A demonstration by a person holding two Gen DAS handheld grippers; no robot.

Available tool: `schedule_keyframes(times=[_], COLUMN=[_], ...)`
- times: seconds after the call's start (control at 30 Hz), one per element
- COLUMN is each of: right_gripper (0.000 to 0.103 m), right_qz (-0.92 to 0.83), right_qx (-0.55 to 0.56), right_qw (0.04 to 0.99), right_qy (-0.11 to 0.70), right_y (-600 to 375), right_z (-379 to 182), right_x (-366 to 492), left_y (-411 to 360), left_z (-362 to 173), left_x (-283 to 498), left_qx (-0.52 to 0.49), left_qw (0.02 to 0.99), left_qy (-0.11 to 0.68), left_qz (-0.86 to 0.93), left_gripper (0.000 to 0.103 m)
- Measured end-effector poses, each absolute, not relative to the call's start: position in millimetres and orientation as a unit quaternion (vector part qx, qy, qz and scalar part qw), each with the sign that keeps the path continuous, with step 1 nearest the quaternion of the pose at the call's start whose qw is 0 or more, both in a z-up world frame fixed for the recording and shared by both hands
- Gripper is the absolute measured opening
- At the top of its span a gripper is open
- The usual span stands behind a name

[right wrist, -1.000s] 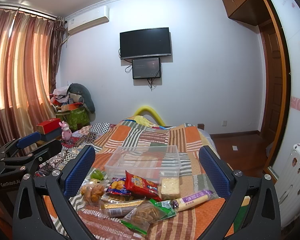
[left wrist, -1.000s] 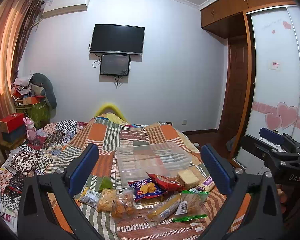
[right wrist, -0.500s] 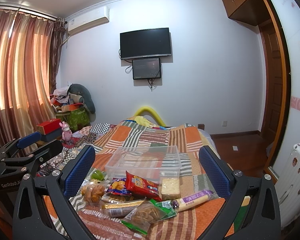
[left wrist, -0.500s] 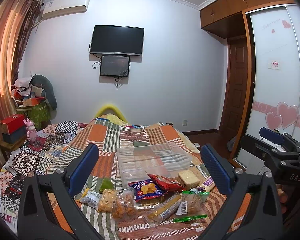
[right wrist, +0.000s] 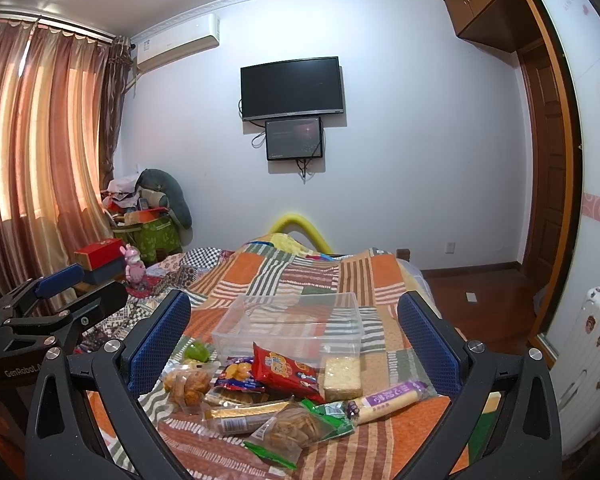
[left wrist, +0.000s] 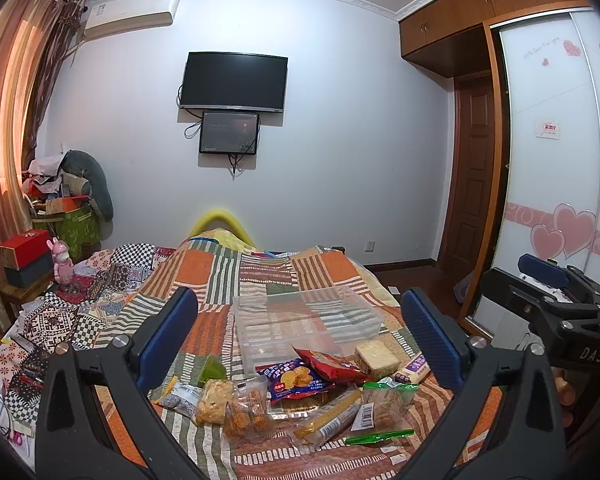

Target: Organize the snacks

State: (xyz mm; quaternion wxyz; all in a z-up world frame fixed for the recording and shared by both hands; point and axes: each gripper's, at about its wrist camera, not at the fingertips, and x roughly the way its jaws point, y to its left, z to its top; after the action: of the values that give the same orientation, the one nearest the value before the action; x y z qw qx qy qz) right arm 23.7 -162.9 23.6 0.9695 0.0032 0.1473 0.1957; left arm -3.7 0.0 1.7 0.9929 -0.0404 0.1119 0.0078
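Note:
A pile of packaged snacks lies on the striped quilt in front of an empty clear plastic bin [left wrist: 306, 326] [right wrist: 290, 326]. The pile holds a red chip bag [right wrist: 286, 370] [left wrist: 328, 364], a blue cookie bag [left wrist: 294, 380], a pale square cracker block [right wrist: 342, 372] [left wrist: 376, 358], a purple-labelled roll [right wrist: 388, 398], a gold-wrapped bar [right wrist: 246, 416] and a green-edged biscuit bag [right wrist: 300, 428]. My left gripper [left wrist: 298, 342] is open and empty, held above the pile. My right gripper [right wrist: 294, 344] is open and empty, also above the pile.
The bed's quilt [right wrist: 352, 272] stretches back to a yellow headboard [right wrist: 300, 226]. A cluttered side table with boxes [left wrist: 24, 256] stands left. A wardrobe with heart stickers [left wrist: 556, 200] and a door [right wrist: 548, 160] are right. The other gripper shows at each view's edge [left wrist: 560, 308] [right wrist: 56, 308].

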Motion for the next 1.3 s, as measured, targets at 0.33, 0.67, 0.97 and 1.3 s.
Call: schedule_keyframes(times=[0.33,0.67,0.97,1.3], right_gripper=[0.103,0.103,0.103,0.103], right_qz=[0.197,0.201,0.205,0.204], right_qx=[0.004,0.006,0.005,0.01], right_qw=[0.969,0.968,0.967,0.965], right_qy=[0.146,0.148,0.149,0.163], right_y=[-161,-159,-158,-161], right_z=[27,27,24,15], right_x=[23,22,24,33], left_y=[-1,-1,1,2], left_z=[3,3,3,-3], left_x=[-5,-5,-6,0], left_qx=[-0.039,-0.039,-0.043,-0.033], left_qw=[0.993,0.993,0.993,0.992], left_qy=[0.11,0.11,0.111,0.118], left_qz=[0.008,0.008,0.001,0.0], left_gripper=[0.103,0.103,0.103,0.1])
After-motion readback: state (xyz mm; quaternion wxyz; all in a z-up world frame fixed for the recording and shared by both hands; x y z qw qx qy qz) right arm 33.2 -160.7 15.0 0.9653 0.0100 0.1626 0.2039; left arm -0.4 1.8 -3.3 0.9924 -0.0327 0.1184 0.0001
